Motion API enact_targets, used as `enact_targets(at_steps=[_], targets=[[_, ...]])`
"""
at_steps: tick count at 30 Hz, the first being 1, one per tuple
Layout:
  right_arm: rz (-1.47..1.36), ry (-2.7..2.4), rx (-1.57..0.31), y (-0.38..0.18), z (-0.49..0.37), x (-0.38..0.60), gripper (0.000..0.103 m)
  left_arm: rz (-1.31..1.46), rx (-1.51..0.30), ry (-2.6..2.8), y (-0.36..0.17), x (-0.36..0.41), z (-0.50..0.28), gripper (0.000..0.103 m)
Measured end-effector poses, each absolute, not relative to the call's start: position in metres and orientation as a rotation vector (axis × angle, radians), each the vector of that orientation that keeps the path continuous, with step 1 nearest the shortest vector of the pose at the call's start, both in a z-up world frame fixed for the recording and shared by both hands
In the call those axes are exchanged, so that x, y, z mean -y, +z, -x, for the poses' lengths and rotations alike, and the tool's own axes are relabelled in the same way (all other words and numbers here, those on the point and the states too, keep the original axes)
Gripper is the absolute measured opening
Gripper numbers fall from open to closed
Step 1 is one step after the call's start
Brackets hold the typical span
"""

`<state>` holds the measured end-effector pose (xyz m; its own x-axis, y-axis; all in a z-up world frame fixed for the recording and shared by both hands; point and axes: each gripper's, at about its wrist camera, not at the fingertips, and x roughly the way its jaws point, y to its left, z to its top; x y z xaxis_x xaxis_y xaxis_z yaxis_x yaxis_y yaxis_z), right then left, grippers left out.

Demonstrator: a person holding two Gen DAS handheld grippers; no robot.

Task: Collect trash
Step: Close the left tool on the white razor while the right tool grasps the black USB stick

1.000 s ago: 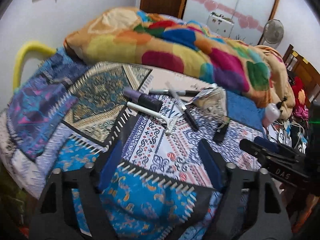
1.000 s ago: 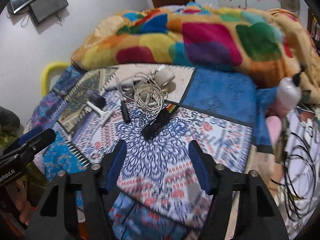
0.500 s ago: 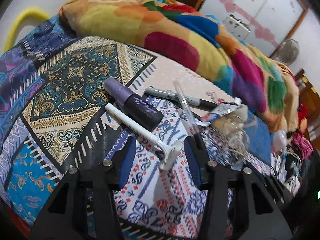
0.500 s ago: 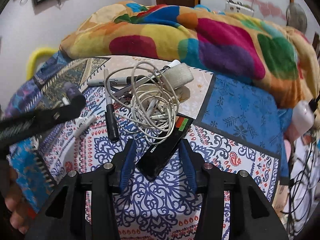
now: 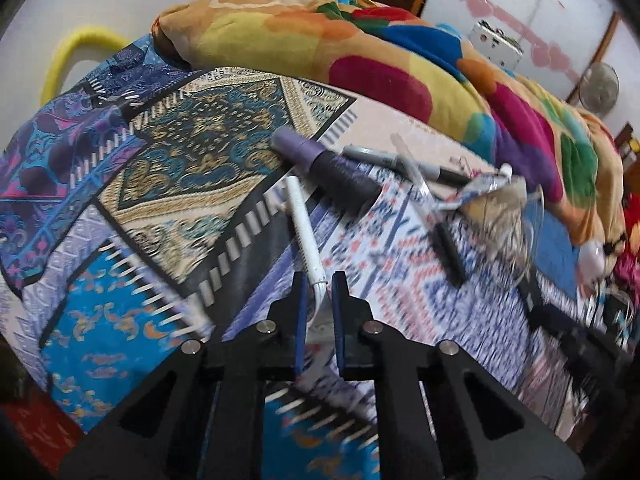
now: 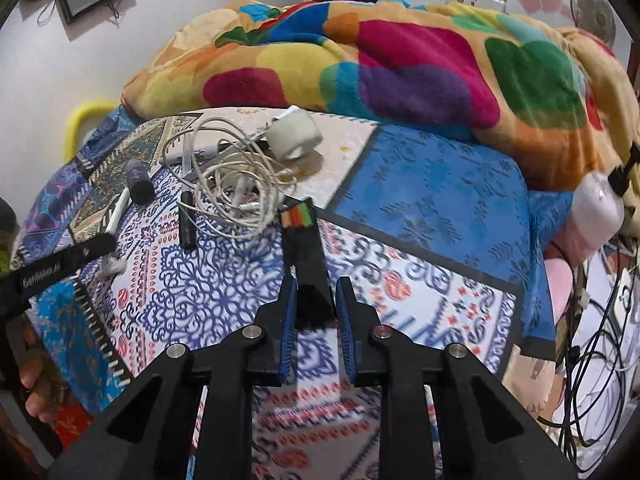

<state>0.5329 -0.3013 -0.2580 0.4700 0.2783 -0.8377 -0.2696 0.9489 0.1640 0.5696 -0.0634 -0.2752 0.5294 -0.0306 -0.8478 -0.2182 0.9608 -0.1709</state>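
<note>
On the patterned bedsheet point(image 5: 200, 168) lies a white razor point(image 5: 304, 232). My left gripper point(image 5: 318, 292) is closing on it, and its pads pinch the handle just above the razor's head. A flat black box with coloured stripes point(image 6: 304, 248) lies further right. The jaws of my right gripper point(image 6: 316, 292) are closing too, with the box's near end pressed between the pads. In the right wrist view the razor point(image 6: 116, 212) shows at the left with the left gripper's finger over it.
A purple tube point(image 5: 320, 168), a grey marker point(image 5: 400, 162), a black pen point(image 5: 448, 248), tangled white cable point(image 6: 236, 184) and a tape roll point(image 6: 294, 136) lie just beyond. A colourful blanket point(image 6: 400, 60) is heaped behind. A pink-white bottle point(image 6: 596, 208) and loose wires point(image 6: 600, 360) sit at the right.
Both grippers came down toward the bed and narrowed from wide open. The left now has the razor between its pads, the right the black box, which has swung to point straight away.
</note>
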Motion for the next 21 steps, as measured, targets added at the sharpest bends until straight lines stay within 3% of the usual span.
enact_targets(at_steps=[14, 21], targets=[[0.148, 0.392, -0.977, -0.265, -0.541, 0.260, 0.022, 0.278, -1.024, 0.083, -0.282, 0.057, -0.576, 0.011], [0.056, 0.408, -0.989, -0.265, -0.537, 0.276, 0.020, 0.224, -1.038, 0.089, -0.281, 0.065, -0.577, 0.008]])
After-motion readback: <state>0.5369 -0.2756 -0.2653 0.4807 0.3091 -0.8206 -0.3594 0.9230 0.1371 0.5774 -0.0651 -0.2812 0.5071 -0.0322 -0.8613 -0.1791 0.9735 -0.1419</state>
